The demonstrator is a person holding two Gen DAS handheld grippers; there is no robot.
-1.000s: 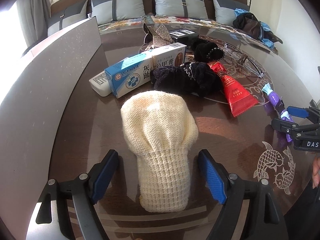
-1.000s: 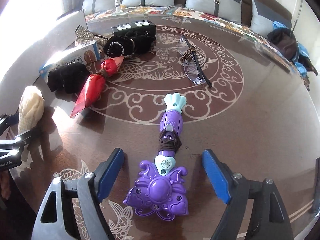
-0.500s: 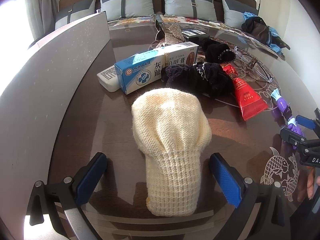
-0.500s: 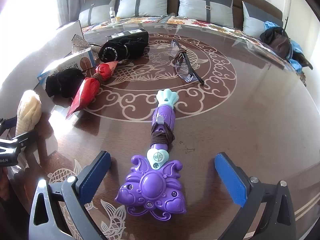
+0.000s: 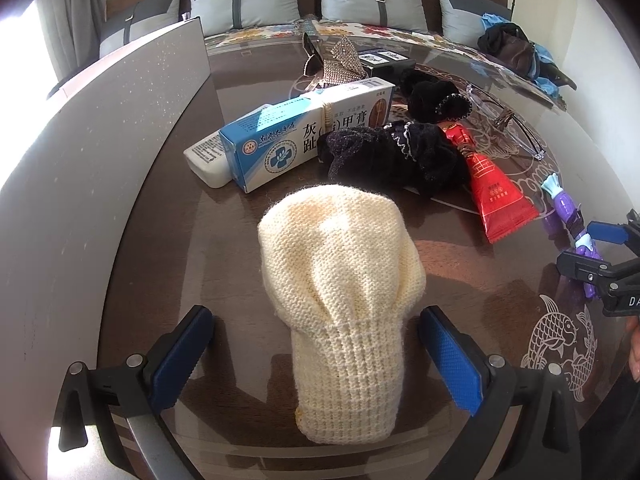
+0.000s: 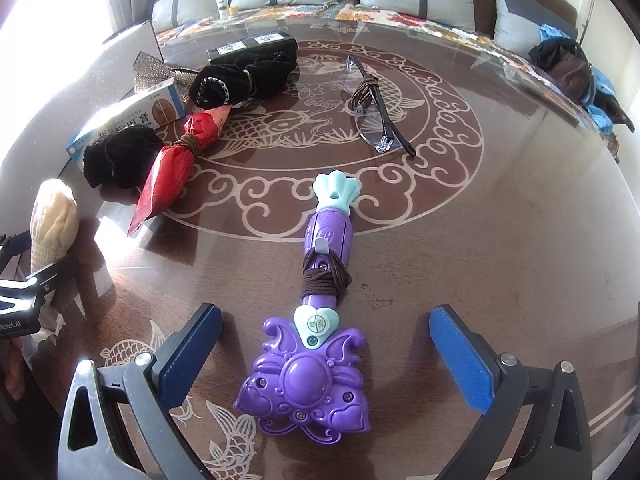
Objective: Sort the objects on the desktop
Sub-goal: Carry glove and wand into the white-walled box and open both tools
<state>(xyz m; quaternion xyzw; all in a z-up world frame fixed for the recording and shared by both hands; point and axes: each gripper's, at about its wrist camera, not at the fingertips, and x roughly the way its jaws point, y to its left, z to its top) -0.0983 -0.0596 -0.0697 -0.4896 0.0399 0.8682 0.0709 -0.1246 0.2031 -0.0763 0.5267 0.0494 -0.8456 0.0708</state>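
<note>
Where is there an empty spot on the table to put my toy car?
The biggest bare patch is on the right side of the table, past the glasses and the purple toy wand. A narrower strip runs between the cream knitted hat and the grey board. It is crowded around the blue and white box, black cloth and red packet.

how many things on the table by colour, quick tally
cream: 1, knit sock
purple: 1, toy wand
red: 1, tube
black: 3, two fabric bundles, case
blue-white: 1, box
white: 1, tube
clear: 1, glasses
glittery: 1, bow
total: 10
</note>
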